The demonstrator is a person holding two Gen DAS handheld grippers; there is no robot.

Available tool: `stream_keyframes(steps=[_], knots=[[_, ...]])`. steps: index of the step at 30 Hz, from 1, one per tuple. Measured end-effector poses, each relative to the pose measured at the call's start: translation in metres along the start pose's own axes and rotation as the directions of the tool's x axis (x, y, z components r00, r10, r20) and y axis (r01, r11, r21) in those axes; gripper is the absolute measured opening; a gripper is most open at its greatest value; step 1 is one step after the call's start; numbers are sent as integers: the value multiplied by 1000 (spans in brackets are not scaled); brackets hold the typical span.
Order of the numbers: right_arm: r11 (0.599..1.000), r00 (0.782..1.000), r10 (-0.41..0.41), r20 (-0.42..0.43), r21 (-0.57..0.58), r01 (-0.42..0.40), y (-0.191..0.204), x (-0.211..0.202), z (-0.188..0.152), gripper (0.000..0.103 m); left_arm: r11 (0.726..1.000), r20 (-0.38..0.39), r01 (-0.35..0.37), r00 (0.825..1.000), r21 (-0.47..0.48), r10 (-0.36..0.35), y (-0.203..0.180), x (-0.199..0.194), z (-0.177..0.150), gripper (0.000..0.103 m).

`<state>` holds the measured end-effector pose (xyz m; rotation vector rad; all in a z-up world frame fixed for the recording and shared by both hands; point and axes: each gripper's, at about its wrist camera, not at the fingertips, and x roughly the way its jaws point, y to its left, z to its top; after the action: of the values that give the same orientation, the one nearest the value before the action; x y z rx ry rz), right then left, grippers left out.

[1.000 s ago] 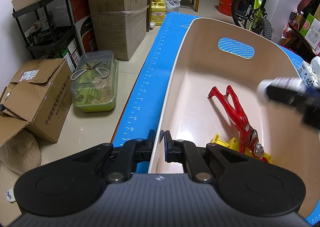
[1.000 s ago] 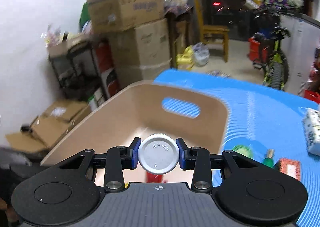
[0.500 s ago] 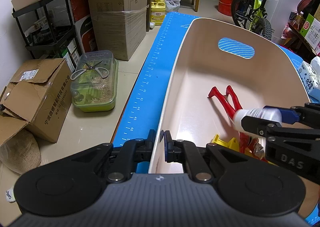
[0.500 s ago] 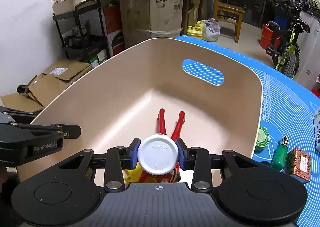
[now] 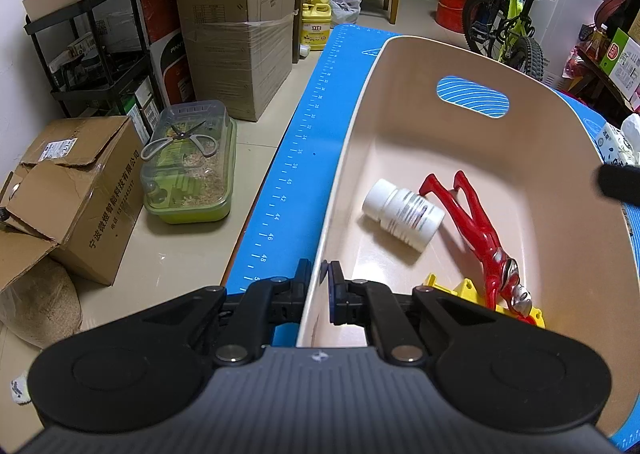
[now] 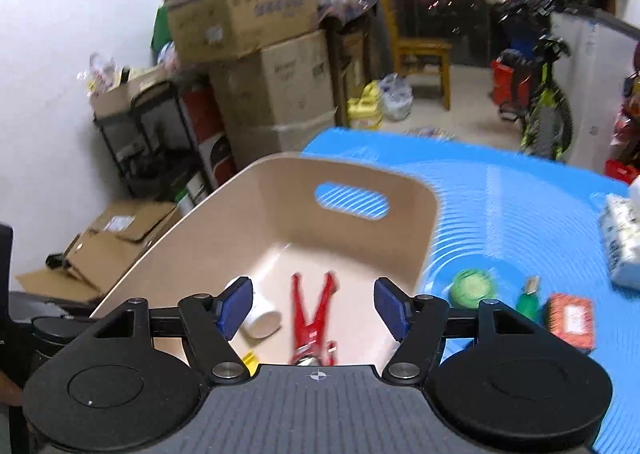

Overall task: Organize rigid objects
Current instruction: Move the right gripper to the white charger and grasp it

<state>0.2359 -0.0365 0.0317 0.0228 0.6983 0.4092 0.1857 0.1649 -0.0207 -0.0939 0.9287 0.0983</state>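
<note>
On the blue mat (image 5: 304, 157) that covers the tabletop stands a big beige bin (image 5: 352, 157) with a handle hole in its far wall. The left claw (image 5: 318, 282) pinches the near left wall of the bin, one finger outside and one inside, squeezed tight on the thin rim. Inside the bin a white bottle (image 5: 404, 215) lies on its side on the floor of the bin. Its cap points toward the far left. Just beside it, on the right, lies a red toy figure (image 5: 480, 230) with its legs pointing to the far wall. The bottle and the figure look as if they touch, but I cannot be sure. A yellow toy (image 5: 460, 290) peeks out under the figure's head, close to the near wall.

The right claw (image 6: 316, 308) hangs above the bin and its jaws are opening. Nothing is between them; the bottle lies down below, free. To the right of the bin, on the mat, sit a round green tin (image 6: 474, 288), a small green bottle (image 6: 529, 298) and a little red box (image 6: 570, 320) in a row, near each other
</note>
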Motion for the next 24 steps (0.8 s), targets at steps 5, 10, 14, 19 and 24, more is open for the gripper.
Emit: stream_keyframes(steps=[5,10,14,19,24], knots=[[998,998,-64,19,25,63,-38,-20,-1,75,1000,0,0,1000,0,0,1,0,0,10],[986,987,-158,-19,50,158,-85,-26,-17,76,1000,0,0,1000,0,0,2,0,1,10],[973,975,-213,-61,75,217,-120,-26,-38,76,1000,0,0,1000,1,0,2,0,1,10],[962,963,-241,-120,106,253,-152,-15,-65,76,1000,0,0,1000,1,0,2,0,1,10],[961,958,-233,-167,112,253,-161,3,-85,76,1000,0,1,1000,1,-1,2,0,1,10]])
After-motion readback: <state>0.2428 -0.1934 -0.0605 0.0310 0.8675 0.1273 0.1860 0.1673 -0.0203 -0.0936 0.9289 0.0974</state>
